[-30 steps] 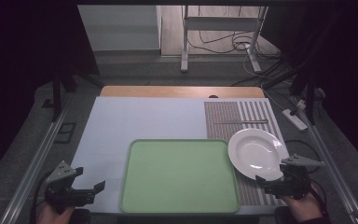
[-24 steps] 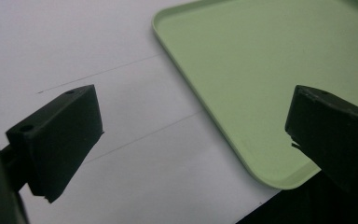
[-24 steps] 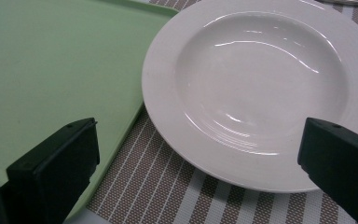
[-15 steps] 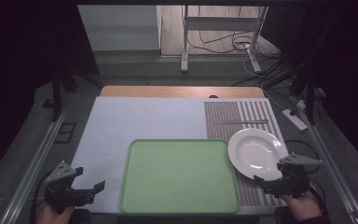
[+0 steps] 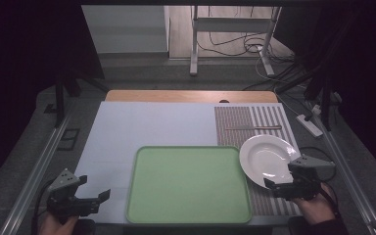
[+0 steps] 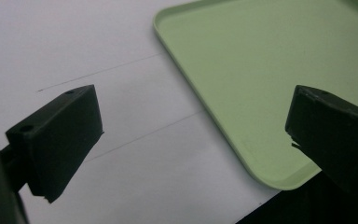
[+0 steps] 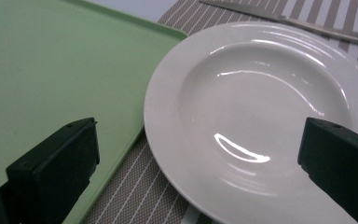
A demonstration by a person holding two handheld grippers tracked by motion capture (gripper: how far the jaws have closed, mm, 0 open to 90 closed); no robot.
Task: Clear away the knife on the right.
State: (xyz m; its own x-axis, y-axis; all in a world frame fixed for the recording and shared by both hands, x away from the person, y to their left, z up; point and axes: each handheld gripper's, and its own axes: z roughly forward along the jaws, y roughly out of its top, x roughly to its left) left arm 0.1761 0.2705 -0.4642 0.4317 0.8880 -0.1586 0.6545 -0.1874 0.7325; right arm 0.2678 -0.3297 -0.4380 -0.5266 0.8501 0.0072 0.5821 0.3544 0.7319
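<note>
The left tool (image 5: 95,198) is held low at the near left by a hand (image 5: 54,226). Its jaws are spread wide apart and nothing is gripped. The right tool (image 5: 272,185) is held at the near right by the other hand (image 5: 318,208). Its jaws are spread wide too, with nothing between them.

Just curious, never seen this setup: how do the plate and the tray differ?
The plate is round, white and glossy; the tray is rectangular, green and matte. The plate is smaller and lies on the striped mat; the tray lies mostly on the pale sheet. Both are empty.
</note>
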